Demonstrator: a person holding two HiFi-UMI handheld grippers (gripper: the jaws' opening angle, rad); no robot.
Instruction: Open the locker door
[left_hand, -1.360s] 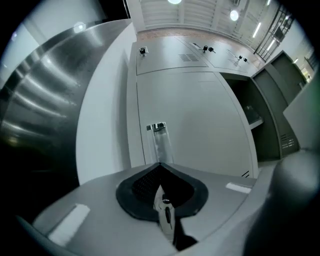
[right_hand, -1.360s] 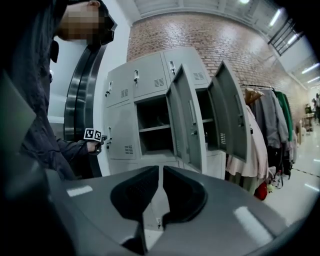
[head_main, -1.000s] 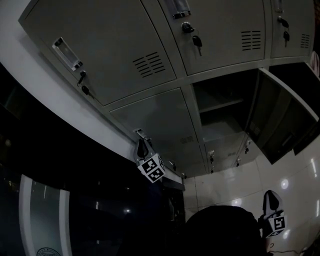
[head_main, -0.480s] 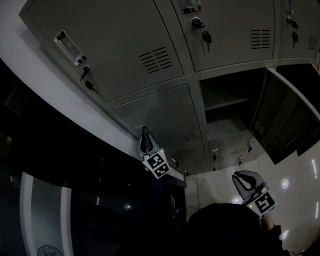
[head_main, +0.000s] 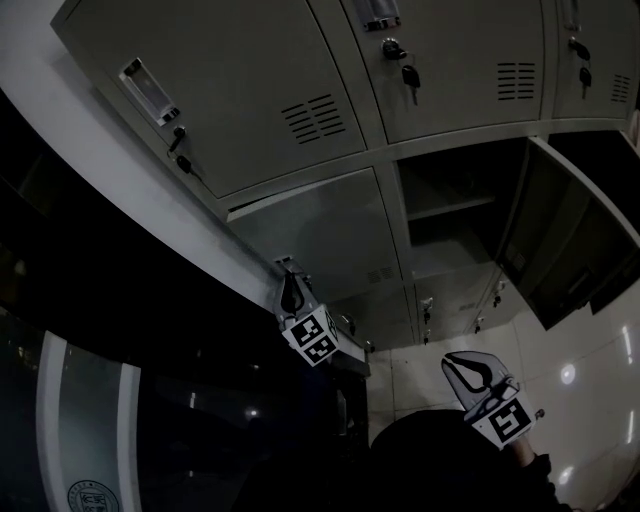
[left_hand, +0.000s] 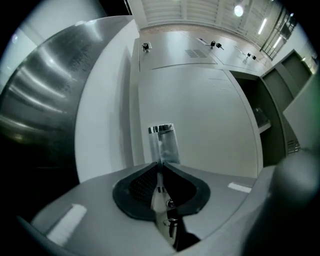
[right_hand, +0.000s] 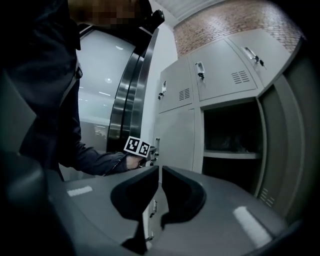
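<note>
The grey locker door stands in the lower row at the bank's left end. Its chrome handle sits on the door's left edge. My left gripper is at that handle. In the left gripper view its jaws are closing, tips pinched on the handle's lower end. A lock with a key shows below, between the jaws. My right gripper hangs lower right, away from the lockers. Its jaws stand together with nothing between them, pointing at the same door.
Next to the door on its right, a locker stands open, its door swung out to the right. Shut lockers with hanging keys fill the upper row. A dark glass wall lies left of the bank. A sleeve reaches in.
My right gripper has risen from the lower right corner and moved left. My left gripper has stayed at the door handle.
</note>
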